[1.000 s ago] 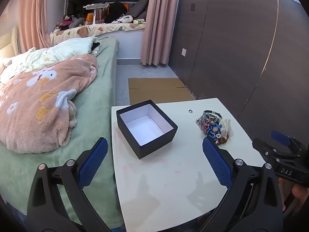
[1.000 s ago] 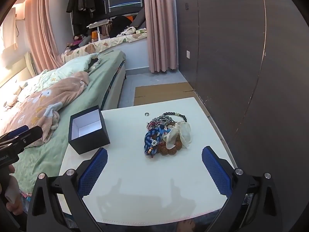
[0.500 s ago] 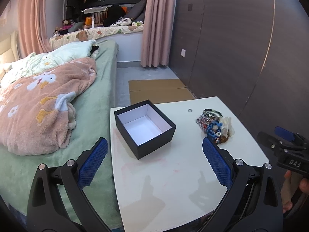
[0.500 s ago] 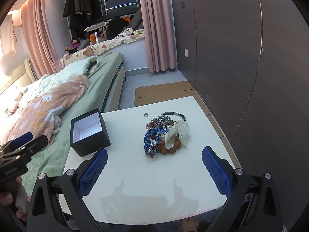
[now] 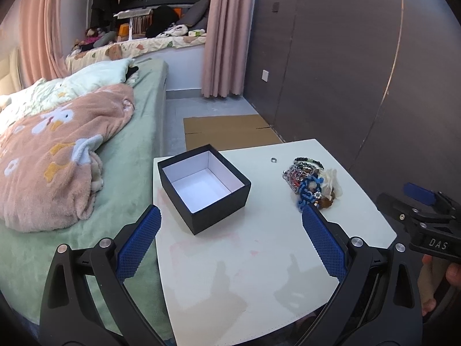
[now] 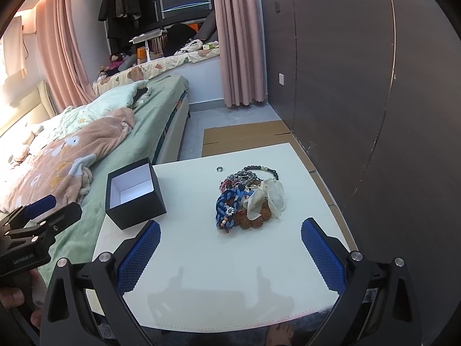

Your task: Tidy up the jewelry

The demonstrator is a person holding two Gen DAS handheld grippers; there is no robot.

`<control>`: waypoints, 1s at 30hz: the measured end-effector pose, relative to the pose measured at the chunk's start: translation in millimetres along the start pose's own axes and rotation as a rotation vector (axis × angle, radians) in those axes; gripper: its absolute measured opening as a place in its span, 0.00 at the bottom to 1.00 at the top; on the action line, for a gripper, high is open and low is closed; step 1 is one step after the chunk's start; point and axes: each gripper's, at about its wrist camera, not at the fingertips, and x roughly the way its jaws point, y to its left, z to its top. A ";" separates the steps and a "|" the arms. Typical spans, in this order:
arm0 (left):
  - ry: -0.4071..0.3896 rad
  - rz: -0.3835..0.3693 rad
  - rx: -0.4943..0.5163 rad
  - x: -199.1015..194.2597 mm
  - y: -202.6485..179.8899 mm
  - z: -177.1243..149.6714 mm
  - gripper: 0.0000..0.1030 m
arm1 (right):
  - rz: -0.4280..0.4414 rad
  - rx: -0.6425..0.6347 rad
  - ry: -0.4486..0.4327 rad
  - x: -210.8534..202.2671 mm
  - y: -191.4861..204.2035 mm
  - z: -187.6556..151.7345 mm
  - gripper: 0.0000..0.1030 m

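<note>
A pile of jewelry point(image 6: 247, 199) lies on the white table point(image 6: 230, 274): blue braided bracelet, brown beads, a dark bead string and a sheer white pouch. The same jewelry pile point(image 5: 312, 183) sits right of an open black box point(image 5: 203, 190) with a white, empty inside. A small ring point(image 6: 219, 169) lies alone behind the pile. My right gripper point(image 6: 230, 239) hovers open above the table's near edge, in front of the pile. My left gripper point(image 5: 230, 230) hangs open just before the black box point(image 6: 134, 193). Nothing is between either pair of fingers.
A bed point(image 5: 86, 158) with a pink blanket borders the table on the left. A dark panelled wall point(image 6: 374, 101) runs along the right. Flat cardboard point(image 5: 227, 131) lies on the floor beyond the table. A bare foot point(image 6: 281, 336) shows under the table's near edge.
Both grippers have risen and drawn back slightly, so the table looks a little farther. The box and jewelry have stayed in place.
</note>
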 end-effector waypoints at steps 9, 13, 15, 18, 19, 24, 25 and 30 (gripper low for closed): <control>0.000 -0.013 0.002 0.6 -1.0 -1.0 0.95 | -0.009 -0.024 -0.007 -3.7 2.4 1.0 0.93; -0.002 -0.014 0.003 0.6 -1.4 -0.8 0.95 | -0.011 -0.020 -0.004 -3.6 0.6 3.0 0.93; -0.006 -0.014 -0.002 0.7 -2.4 -0.6 0.95 | -0.013 -0.019 -0.004 -4.9 -0.1 3.5 0.93; -0.002 -0.017 -0.003 1.0 -2.3 -0.4 0.95 | -0.014 -0.017 -0.007 -8.6 -0.4 4.3 0.93; -0.002 -0.015 -0.002 1.1 -3.1 -0.7 0.95 | -0.013 -0.018 -0.008 -9.6 -0.2 4.6 0.93; -0.005 -0.017 -0.003 0.8 -3.0 -0.1 0.95 | -0.016 -0.028 -0.003 -10.8 2.1 5.2 0.93; -0.006 -0.018 -0.004 0.2 -2.5 0.2 0.95 | -0.016 -0.029 -0.003 -10.7 2.0 5.3 0.93; -0.001 -0.016 0.002 -0.2 -2.8 -0.1 0.95 | -0.018 -0.025 -0.002 -9.7 0.9 5.2 0.93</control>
